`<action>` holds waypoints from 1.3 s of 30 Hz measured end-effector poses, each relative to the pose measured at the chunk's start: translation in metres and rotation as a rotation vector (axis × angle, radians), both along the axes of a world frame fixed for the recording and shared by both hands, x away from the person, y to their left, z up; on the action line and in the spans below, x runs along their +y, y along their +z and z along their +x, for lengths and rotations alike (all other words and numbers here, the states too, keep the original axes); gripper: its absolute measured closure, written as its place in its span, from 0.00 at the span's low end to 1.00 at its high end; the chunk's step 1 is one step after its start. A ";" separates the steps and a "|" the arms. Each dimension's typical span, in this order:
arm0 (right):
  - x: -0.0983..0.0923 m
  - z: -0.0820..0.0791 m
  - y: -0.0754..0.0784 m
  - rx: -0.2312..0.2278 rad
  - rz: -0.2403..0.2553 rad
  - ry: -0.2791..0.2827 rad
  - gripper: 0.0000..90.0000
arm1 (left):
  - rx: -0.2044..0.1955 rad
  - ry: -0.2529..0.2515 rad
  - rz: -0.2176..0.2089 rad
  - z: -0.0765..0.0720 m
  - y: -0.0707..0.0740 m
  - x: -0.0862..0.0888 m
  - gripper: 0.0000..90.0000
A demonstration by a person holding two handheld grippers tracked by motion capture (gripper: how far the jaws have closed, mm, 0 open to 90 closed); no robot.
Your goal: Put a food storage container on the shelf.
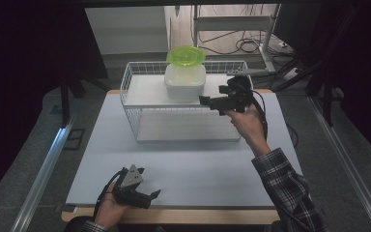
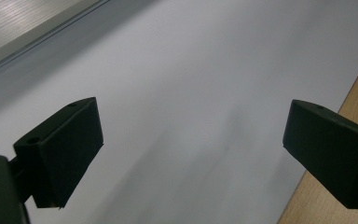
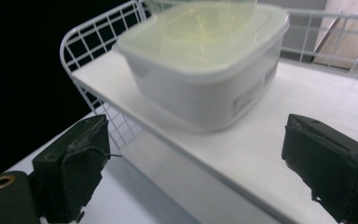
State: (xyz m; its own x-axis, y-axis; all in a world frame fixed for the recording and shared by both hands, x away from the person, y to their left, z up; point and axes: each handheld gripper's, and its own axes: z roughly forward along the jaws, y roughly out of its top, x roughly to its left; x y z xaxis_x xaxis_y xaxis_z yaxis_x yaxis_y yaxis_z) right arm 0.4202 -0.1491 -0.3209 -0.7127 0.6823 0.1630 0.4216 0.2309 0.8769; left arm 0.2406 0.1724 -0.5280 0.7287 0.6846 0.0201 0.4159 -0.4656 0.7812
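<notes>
The right gripper (image 1: 207, 100) is held with its jaws spread wide and nothing is gripped or touched; it is aimed level at the translucent white square plastic container (image 1: 185, 80), near its side. That container is set on the upper shelf of the white wire rack (image 1: 137, 126), under a lime-green round lid (image 1: 185, 55). The left gripper (image 1: 150, 192) is likewise kept wide and empty, low over the white table mat (image 1: 193, 164) at its near edge.

Black grippers with blocky fingers (image 3: 70, 172), trailing cables; plaid sleeve (image 1: 290, 191), seemingly dark checked.
</notes>
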 end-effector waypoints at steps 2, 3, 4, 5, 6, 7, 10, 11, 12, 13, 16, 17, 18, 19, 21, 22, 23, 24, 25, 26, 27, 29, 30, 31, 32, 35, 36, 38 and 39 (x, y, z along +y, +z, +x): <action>-0.001 -0.004 -0.005 -0.004 -0.012 0.009 0.08 | 0.001 0.000 0.001 0.000 0.000 0.000 0.05; -0.002 -0.007 -0.008 -0.007 -0.019 0.012 0.08 | 0.000 0.001 0.000 0.000 0.000 0.000 0.05; -0.003 -0.009 -0.010 -0.004 -0.023 0.015 0.07 | 0.000 0.000 0.003 0.000 0.000 0.000 0.05; -0.004 -0.011 -0.014 -0.005 -0.031 0.022 0.07 | 0.000 0.000 0.004 0.000 0.000 0.000 0.05; -0.005 -0.013 -0.016 -0.004 -0.034 0.024 0.07 | 0.000 0.000 0.003 0.000 0.000 0.000 0.05; -0.006 -0.016 -0.020 -0.002 -0.039 0.030 0.06 | 0.000 0.000 0.003 0.000 0.000 0.000 0.05; -0.010 -0.023 -0.029 0.004 -0.055 0.039 0.05 | 0.001 0.001 0.004 0.000 0.000 0.001 0.05; -0.011 -0.026 -0.032 0.006 -0.061 0.041 0.05 | 0.001 0.002 0.001 0.000 0.000 0.000 0.05; -0.012 -0.028 -0.035 0.008 -0.068 0.042 0.05 | 0.002 0.004 -0.004 0.000 0.000 0.000 0.05; -0.014 -0.030 -0.039 0.007 -0.077 0.046 0.05 | 0.002 0.002 0.001 0.000 0.000 0.000 0.05; -0.018 -0.037 -0.048 0.002 -0.094 0.047 0.04 | 0.003 0.002 0.003 0.000 0.000 0.000 0.05; -0.020 -0.040 -0.052 0.004 -0.095 0.047 0.04 | 0.003 0.002 0.003 0.000 0.000 0.000 0.05; -0.021 -0.041 -0.054 0.007 -0.096 0.050 0.04 | 0.003 0.001 0.003 0.000 0.000 0.000 0.05; -0.023 -0.045 -0.059 0.012 -0.093 0.049 0.04 | 0.003 0.001 0.003 0.000 0.000 0.000 0.05; -0.026 -0.049 -0.065 0.007 -0.089 0.049 0.04 | 0.004 0.002 0.004 0.000 0.000 0.000 0.05; -0.027 -0.051 -0.067 0.008 -0.088 0.049 0.04 | 0.003 0.001 0.004 0.000 0.000 0.000 0.05; -0.029 -0.054 -0.072 0.007 -0.087 0.048 0.04 | 0.003 0.001 0.004 0.000 0.000 0.000 0.05; -0.030 -0.056 -0.075 0.006 -0.086 0.047 0.04 | 0.003 0.002 0.004 0.000 0.000 0.000 0.05; -0.031 -0.058 -0.078 0.005 -0.089 0.046 0.04 | 0.004 0.002 0.004 0.000 0.000 0.000 0.05; -0.031 -0.060 -0.081 0.004 -0.090 0.045 0.04 | 0.004 0.002 0.005 0.000 0.000 0.000 0.05; -0.032 -0.062 -0.084 0.004 -0.093 0.044 0.04 | 0.003 0.002 0.006 0.000 0.000 0.000 0.05; -0.035 -0.066 -0.093 0.007 -0.095 0.041 0.04 | 0.003 0.002 0.004 0.000 0.000 0.000 0.05; -0.035 -0.067 -0.096 0.010 -0.097 0.037 0.04 | 0.002 0.001 0.004 0.000 0.000 0.000 0.05; -0.036 -0.069 -0.101 0.017 -0.113 0.039 0.04 | 0.002 0.001 0.005 0.000 0.000 0.000 0.05; -0.036 -0.070 -0.104 0.015 -0.123 0.038 0.04 | 0.005 0.002 0.003 -0.001 0.000 0.000 0.05; -0.039 -0.076 -0.115 0.015 -0.138 0.036 0.04 | 0.005 0.003 0.004 -0.001 0.000 0.000 0.05; -0.039 -0.077 -0.118 0.020 -0.141 0.037 0.04 | 0.007 0.002 0.003 -0.001 0.000 0.000 0.05; -0.041 -0.080 -0.125 0.022 -0.154 0.035 0.04 | 0.008 0.002 0.004 -0.001 -0.001 0.000 0.05; -0.042 -0.082 -0.128 0.021 -0.160 0.035 0.04 | 0.008 0.002 0.004 -0.001 -0.001 0.000 0.05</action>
